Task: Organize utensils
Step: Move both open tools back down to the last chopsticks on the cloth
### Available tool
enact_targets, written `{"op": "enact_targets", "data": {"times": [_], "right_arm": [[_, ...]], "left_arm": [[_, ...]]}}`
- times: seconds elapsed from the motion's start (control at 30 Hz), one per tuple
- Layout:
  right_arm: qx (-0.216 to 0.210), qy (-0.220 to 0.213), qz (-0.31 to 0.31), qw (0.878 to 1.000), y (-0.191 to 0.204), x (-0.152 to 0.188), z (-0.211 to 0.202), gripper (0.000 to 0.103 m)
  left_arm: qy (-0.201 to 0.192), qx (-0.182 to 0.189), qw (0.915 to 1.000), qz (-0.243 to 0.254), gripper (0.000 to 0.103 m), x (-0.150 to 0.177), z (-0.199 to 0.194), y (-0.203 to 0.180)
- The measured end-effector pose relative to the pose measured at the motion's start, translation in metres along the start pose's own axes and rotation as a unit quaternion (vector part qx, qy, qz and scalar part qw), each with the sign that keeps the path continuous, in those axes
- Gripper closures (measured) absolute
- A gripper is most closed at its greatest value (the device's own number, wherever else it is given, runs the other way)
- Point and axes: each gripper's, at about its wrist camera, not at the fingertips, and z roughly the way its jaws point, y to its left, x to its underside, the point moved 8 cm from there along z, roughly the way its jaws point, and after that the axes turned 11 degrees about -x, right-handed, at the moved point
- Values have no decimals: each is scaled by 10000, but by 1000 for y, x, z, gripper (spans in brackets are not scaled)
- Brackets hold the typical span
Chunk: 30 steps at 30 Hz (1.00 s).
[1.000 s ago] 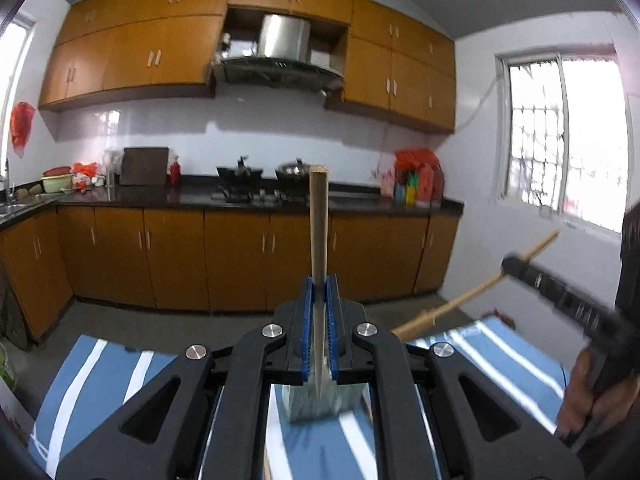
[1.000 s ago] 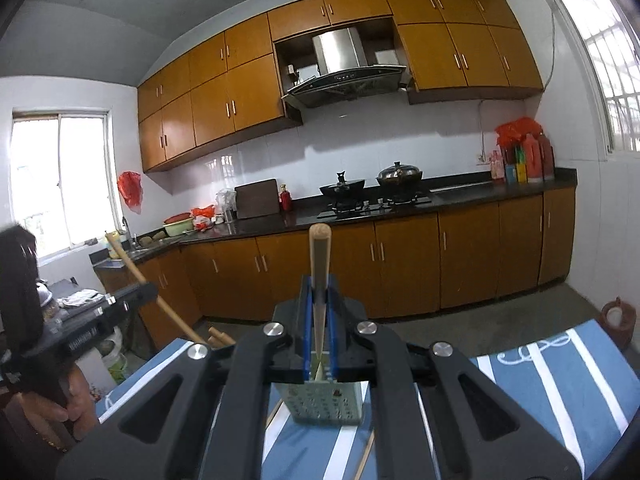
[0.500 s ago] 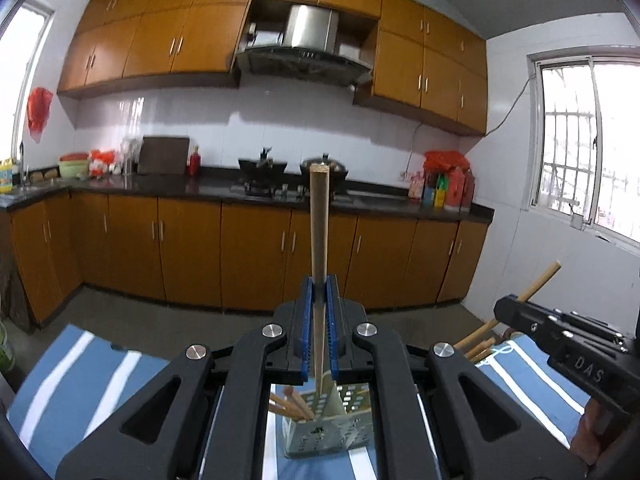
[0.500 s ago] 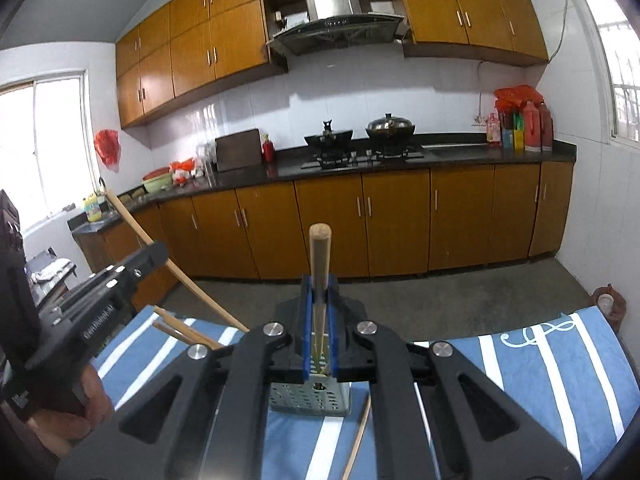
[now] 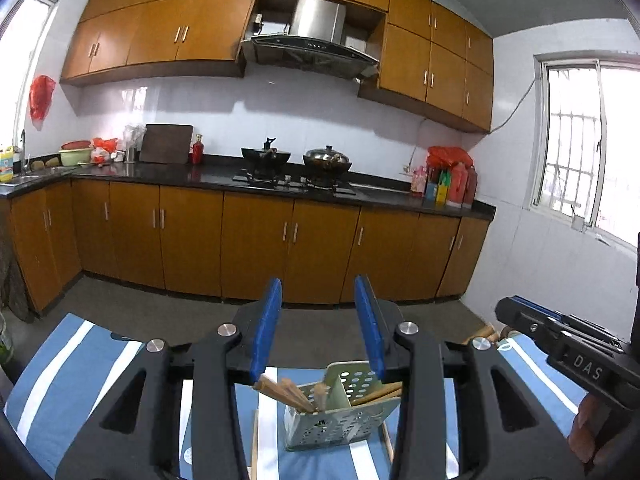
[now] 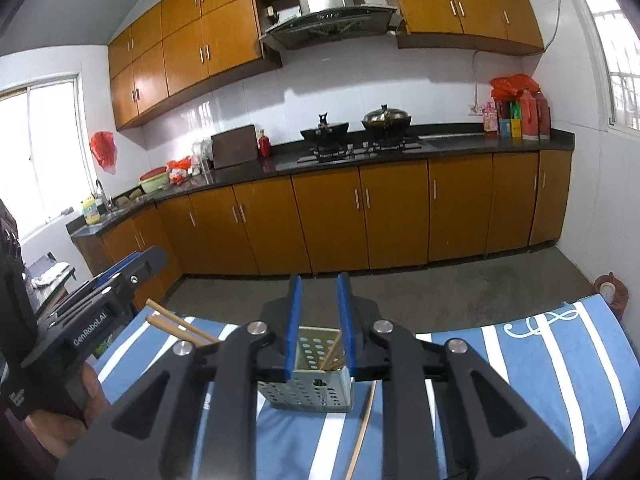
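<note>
Blue pads on your left gripper [image 5: 318,324] stand spread wide with nothing between them, and your right gripper [image 6: 319,320] is likewise parted and empty, though by a narrower gap.

Your left wrist view shows what the right one hides: the perforated utensil holder [image 5: 338,416] just below and ahead of the left gripper has a divider, with wooden chopsticks [image 5: 288,390] fanning out of the left compartment and flatter wooden handles [image 5: 378,394] leaning out of the right one. At the right edge of that view your right gripper [image 5: 560,344] comes in side-on, marked DAS, with wooden ends [image 5: 486,332] poking up just beyond it; you cannot tell from here what they rest in.

Your right wrist view shows the same utensil holder [image 6: 310,388] directly under the right gripper, framed between its pads, with a couple of thin sticks [image 6: 332,356] standing inside. A loose chopstick [image 6: 362,432] lies flat on the striped blue cloth [image 6: 520,380] covering the desk, just right of the holder. More chopstick ends [image 6: 176,322] jut up to the left, near your left gripper [image 6: 104,304], which enters from the left edge labelled GenRobot.AI.
</note>
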Motion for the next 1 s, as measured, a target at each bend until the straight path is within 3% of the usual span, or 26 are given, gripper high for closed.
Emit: {"op": "enact_targets", "data": {"times": [0.13, 0.33, 0.5, 0.57, 0.77, 1.0], "right_arm": [[61, -208, -34, 9998, 0, -3, -23, 83], [436, -311, -84, 9985, -18, 28, -62, 73], [717, 332, 234, 9966, -51, 97, -51, 72], [782, 734, 437, 9933, -61, 132, -36, 72], [561, 1710, 820, 9802, -56, 220, 8, 72], [527, 2144, 849, 9716, -41, 260, 34, 74]], "left_arm": [[-60, -34, 10000, -44, 65, -5, -15, 8], [19, -295, 9996, 37, 63, 14, -42, 41], [468, -707, 9961, 234, 62, 63, -40, 79], [889, -844, 9919, 343, 62, 98, -29, 94], [1810, -907, 9784, 415, 62, 174, -10, 110], [2210, -824, 9708, 432, 58, 216, -9, 105]]}}
